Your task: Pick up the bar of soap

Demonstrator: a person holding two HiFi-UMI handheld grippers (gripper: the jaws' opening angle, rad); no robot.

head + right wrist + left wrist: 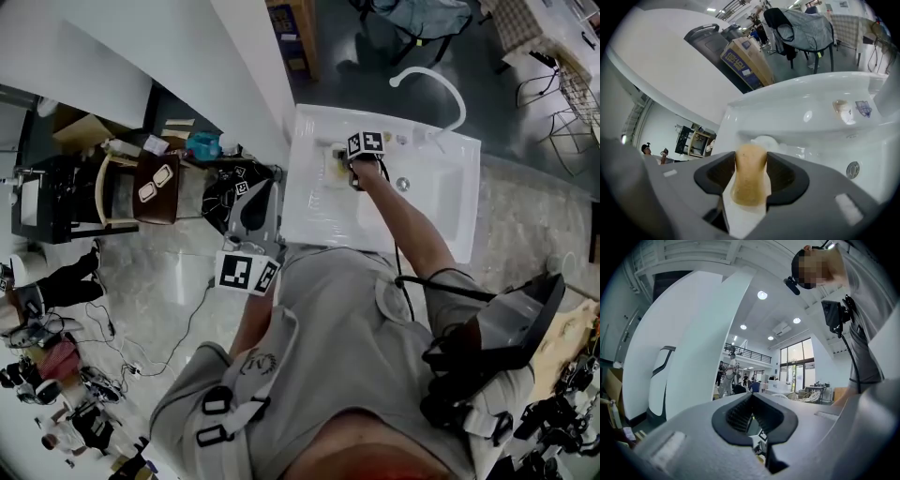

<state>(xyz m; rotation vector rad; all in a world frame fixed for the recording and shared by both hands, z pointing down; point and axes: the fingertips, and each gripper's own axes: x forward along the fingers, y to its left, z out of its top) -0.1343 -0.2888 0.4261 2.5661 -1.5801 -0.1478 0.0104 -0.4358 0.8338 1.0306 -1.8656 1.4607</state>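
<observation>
The bar of soap [750, 176] is tan, the sink [797, 101] white, the right gripper [751, 158] grey.

Pale marbled floor [159, 281] is recorded beneath a white partition wall [141, 37], with a wooden chair [169, 202] set close beside that wall. Round ceiling lights [762, 295], tall windows [799, 366] and a railed balcony [750, 353] are noted in the hall beyond. A cardboard box [745, 61] is seen against the partition.

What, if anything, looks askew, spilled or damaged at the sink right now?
Nothing stands out. The bar of soap sits upright between the jaws of the right hand-held gripper, which press on both its sides, over the white sink. No spill or damage shows on the sink.
</observation>
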